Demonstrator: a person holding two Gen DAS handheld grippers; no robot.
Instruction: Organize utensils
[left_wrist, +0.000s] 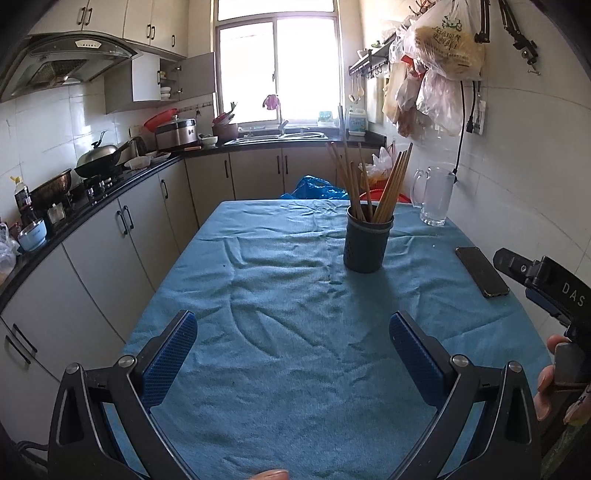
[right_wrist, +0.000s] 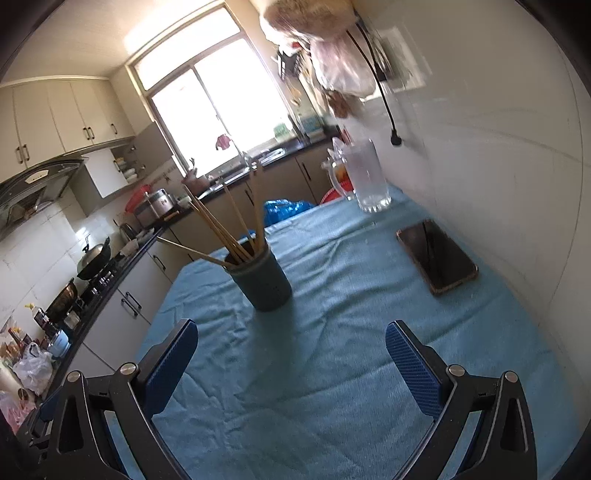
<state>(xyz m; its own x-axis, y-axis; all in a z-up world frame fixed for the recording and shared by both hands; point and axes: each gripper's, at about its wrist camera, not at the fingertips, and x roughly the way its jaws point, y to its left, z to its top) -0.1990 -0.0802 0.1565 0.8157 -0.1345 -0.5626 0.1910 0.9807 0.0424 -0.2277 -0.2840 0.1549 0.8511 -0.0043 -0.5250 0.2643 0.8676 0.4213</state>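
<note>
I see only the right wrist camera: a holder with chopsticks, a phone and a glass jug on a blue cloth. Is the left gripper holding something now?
Observer: No. The left gripper is open, and only the blue cloth shows between its fingers.
Operator: Are any chopsticks lying loose in front of it?
Observer: None in the left view. All the chopsticks stand in the holder, which is ahead of it and a little to the right.
Operator: Does the left camera see my gripper?
Observer: Yes. The right gripper shows at that view's right edge, on the near side of the phone, with a hand on its handle.
</note>
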